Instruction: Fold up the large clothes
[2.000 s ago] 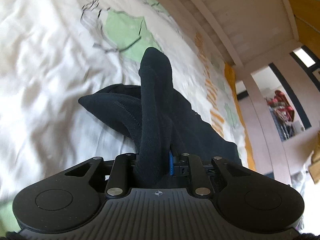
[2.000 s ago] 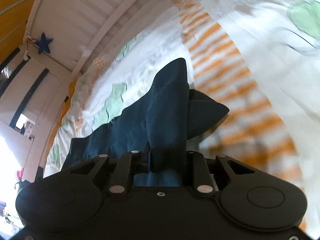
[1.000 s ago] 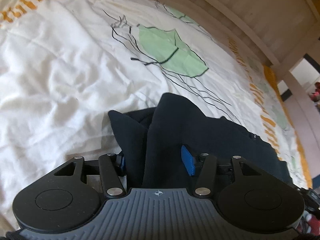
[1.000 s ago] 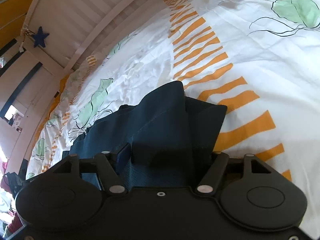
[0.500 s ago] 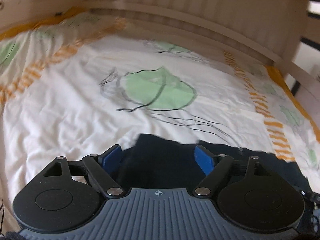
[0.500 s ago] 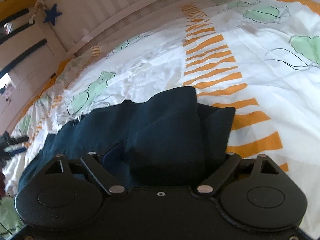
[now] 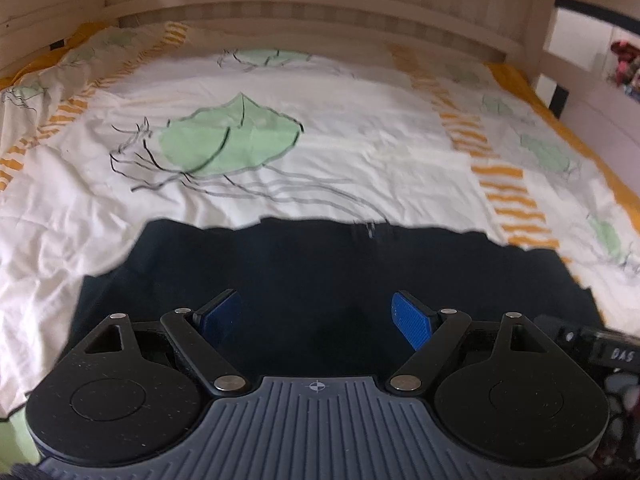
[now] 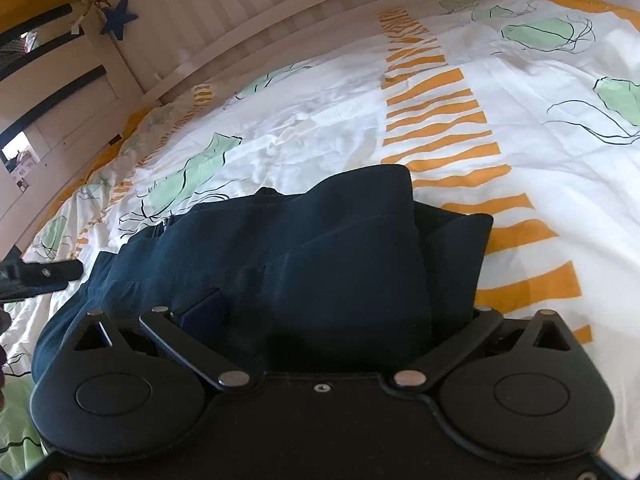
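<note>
We see the dark navy folded fabric garment (image 7: 320,264) lying flat on the bed's white duvet w/ green leaf shapes & orange stripes (image 7: 320,152). Left claw (image 7: 316,318) hangs over the garment, blue pads wide apart, gripping nothing. Right claw (image 8: 328,312) at the garment's raised folded corner, jaws opening, cloth betw. them, not pinched.

— What does your garment look like right now?
— You've got a dark navy garment (image 7: 320,264) lying on the bed.
— Is it flat?
— From your left side it lies spread wide and flat. On your right, a folded corner (image 8: 360,248) stands bunched up, layers stacked, over the orange stripes.
</note>
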Available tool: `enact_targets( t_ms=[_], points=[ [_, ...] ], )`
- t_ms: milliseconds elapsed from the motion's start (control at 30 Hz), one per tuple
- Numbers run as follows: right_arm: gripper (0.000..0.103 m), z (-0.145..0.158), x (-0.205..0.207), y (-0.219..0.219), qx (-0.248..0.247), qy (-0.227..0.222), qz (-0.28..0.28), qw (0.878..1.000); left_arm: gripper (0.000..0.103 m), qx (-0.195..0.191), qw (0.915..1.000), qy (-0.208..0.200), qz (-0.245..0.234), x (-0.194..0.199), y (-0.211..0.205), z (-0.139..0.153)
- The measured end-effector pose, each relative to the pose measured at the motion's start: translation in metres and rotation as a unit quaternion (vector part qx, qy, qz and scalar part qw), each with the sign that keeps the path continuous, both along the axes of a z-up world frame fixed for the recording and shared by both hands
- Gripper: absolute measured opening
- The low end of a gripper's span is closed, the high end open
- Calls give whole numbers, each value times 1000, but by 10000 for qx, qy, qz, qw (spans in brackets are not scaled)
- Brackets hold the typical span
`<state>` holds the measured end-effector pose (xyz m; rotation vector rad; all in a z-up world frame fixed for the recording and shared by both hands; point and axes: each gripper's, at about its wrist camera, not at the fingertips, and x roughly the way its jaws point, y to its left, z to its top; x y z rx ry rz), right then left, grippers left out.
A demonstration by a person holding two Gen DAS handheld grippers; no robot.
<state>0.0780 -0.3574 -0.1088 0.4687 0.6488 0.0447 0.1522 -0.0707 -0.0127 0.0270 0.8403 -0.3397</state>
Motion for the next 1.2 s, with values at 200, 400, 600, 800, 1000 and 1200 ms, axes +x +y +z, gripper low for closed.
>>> enact_targets(
  t_ms=[200,400,600,800,1000,1200],
  points=[
    [102,-1,0,-1,15,-9,1,10000,84,226,9991,342,86,2,-13,-22],
    [102,-1,0,0,8,-7,-1,10000,92,225,9995,146,141,-5,-17,-33],
    [103,-2,-1,1,6,-34,-2,10000,96,285,9994,-196,95,-13,-20,-40],
    [103,-3,-1,1,17,-71,-3,10000,90,108,9998,-130,-61,-11,-13,-36],
    [103,-3,-1,1,26,-83,-4,10000,51,-107,9992,-343,-156,-42,-8,-26],
    [103,-3,-1,1,26,-85,-5,10000,22,-144,9974,-666,-230,-74,-11,-20]
  ],
)
